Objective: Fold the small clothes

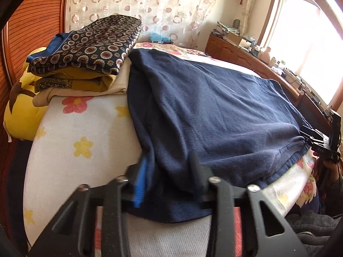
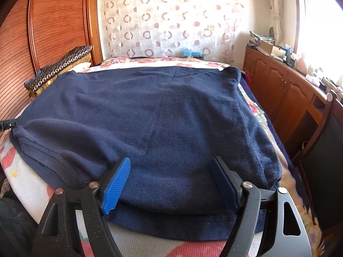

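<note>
A navy fleece garment (image 1: 214, 111) lies spread over the flowered bed cover (image 1: 81, 141); it also fills the right wrist view (image 2: 154, 115). My left gripper (image 1: 169, 171) is open, its fingers straddling the garment's near left edge. My right gripper (image 2: 171, 171) is open, its blue-padded fingers (image 2: 116, 185) set wide over the garment's near hem. The right gripper also shows at the far right of the left wrist view (image 1: 317, 141), at the garment's other corner.
A stack of folded patterned clothes (image 1: 85, 51) and a yellow pillow (image 1: 21, 115) sit at the bed's left by the wooden headboard (image 2: 53, 32). A wooden cabinet (image 2: 283, 90) with clutter runs along the right. A chair (image 2: 321, 150) stands near right.
</note>
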`<action>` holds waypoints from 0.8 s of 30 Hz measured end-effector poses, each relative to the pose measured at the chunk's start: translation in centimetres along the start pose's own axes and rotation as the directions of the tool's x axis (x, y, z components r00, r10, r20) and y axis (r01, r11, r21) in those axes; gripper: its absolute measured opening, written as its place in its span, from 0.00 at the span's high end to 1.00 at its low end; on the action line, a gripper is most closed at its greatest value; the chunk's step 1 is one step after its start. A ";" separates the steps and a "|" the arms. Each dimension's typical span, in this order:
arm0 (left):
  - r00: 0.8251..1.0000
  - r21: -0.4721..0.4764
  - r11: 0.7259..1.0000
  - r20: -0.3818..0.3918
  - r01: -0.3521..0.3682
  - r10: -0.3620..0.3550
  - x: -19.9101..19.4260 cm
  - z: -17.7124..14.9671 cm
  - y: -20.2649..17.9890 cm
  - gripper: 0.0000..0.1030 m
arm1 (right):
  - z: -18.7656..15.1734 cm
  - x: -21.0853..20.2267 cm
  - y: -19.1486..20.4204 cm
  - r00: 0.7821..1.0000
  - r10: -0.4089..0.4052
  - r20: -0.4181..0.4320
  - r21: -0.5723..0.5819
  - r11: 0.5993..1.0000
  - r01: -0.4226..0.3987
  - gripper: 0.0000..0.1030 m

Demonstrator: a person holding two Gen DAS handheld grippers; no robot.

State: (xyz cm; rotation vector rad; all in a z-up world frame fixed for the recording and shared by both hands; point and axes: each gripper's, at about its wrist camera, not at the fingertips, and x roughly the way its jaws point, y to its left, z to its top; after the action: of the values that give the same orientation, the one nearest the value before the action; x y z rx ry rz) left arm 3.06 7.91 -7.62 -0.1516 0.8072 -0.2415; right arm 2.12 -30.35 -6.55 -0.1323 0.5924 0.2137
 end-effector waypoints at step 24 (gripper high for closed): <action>0.943 0.234 0.946 0.191 0.226 -0.272 -3.8 9.4 -13.2 0.90 | 0.7 -1.9 -0.6 1.000 0.002 0.030 0.024 1.000 -0.003 0.20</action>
State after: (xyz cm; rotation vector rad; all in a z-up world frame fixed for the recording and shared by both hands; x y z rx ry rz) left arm 5.35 -3.36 4.41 -0.0804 0.5349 -0.5395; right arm 1.12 -31.14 -4.91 -0.1049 0.5650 0.2105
